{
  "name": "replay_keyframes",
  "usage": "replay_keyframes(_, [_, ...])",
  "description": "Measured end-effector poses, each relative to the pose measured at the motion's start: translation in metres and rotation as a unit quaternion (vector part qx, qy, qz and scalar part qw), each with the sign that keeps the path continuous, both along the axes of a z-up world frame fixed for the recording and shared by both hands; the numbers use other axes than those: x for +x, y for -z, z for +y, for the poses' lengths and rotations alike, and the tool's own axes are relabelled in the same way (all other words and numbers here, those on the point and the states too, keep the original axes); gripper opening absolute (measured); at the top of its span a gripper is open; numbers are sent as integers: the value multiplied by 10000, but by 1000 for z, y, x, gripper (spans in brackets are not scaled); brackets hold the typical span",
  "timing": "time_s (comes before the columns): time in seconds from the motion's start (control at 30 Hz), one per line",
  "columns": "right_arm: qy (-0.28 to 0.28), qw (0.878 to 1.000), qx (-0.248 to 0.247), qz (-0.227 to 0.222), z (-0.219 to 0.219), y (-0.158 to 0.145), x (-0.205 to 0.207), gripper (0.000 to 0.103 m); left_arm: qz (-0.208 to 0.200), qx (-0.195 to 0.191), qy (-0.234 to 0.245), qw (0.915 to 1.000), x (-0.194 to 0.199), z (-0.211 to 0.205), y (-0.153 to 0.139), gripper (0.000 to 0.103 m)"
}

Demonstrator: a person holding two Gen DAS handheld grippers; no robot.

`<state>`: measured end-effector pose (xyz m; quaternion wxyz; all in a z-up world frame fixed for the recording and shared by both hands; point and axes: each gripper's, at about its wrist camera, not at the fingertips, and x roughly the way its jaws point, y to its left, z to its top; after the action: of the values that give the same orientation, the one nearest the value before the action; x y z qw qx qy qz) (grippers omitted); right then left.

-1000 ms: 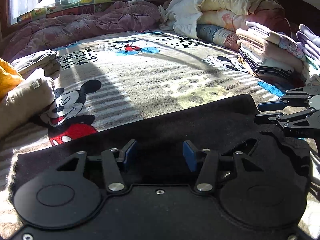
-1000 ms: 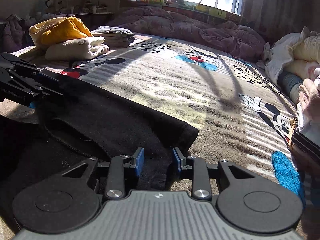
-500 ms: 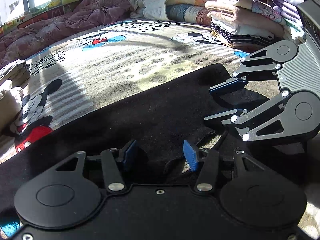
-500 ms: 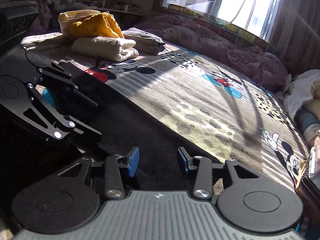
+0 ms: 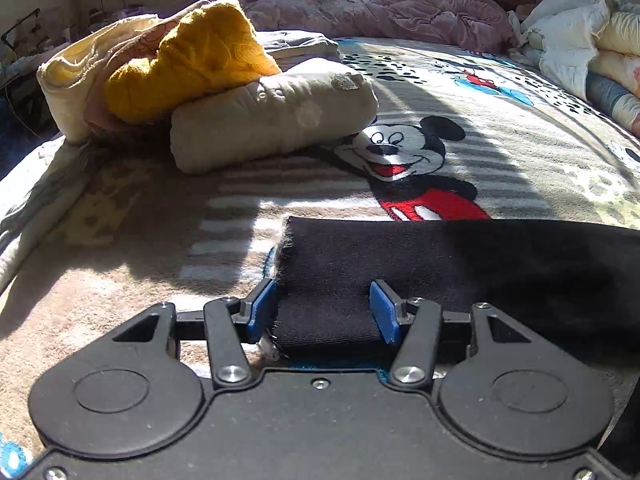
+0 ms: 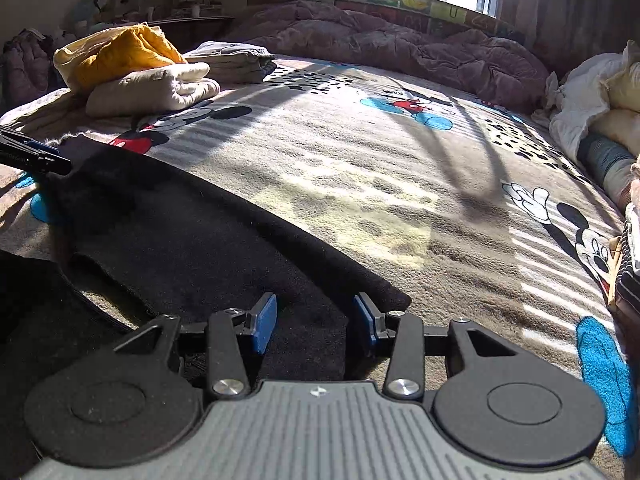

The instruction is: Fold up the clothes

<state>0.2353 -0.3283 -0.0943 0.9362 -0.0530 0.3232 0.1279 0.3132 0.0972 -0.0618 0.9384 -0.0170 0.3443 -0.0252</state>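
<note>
Black fleecy garment [image 5: 460, 264] laid flat on the cartoon-mouse printed blanket of the bed [image 5: 500, 160], long axis running left to right across the near edge. Left gripper [image 5: 323, 312] at the garment's left end, blue fingers [image 5: 260, 310] partly open and just closing inward, straddling the narrow end hem, pads not yet pressing on cloth. Right gripper [image 6: 315, 322] at the opposite end near the right corner, fingers [image 6: 265, 322] partly open, over the cloth, nothing gripped. Each hand nearest its own end; likely next, a pinch at both ends. Folded cream and mustard-yellow clothes pile [image 5: 208, 92] well apart, far left.
</note>
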Motion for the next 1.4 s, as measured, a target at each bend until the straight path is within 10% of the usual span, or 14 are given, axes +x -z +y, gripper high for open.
replay_keyframes(0.33, [-130, 9995, -225, -190, 13, -1, -3, 44, 119, 157, 2004, 9795, 15, -121, 13, 47])
replay_keyframes(0.5, [-135, 9997, -13, -204, 6, 1, -4, 44, 15, 1114, 1421, 9836, 25, -103, 12, 52])
replay_keyframes(0.7, [-149, 9995, 155, -212, 2, 2, -3, 45, 4, 1006, 560, 9934, 21, -47, -6, 51])
replay_keyframes(0.93, [-181, 9994, 144, -269, 4, 1, -5, 49, 175, 596, 2347, 9701, 0, -122, 5, 54])
replay_keyframes(1.0, [-152, 9993, 234, -249, 0, 1, -5, 49, 259, 440, 1962, 9792, 11, -102, 10, 63])
replay_keyframes(1.1, [-95, 9987, 441, -230, -7, 1, -4, 48, 215, 140, 525, 9983, 24, -37, 0, 43])
replay_keyframes(1.2, [-25, 9956, 880, -306, -20, -4, -5, 49, 65, -532, -272, 9982, 20, 22, -7, 43])
replay_keyframes(1.4, [298, 9914, 1256, -228, -36, -1, 1, 48, -42, -410, 434, 9982, 34, -8, -7, 44])
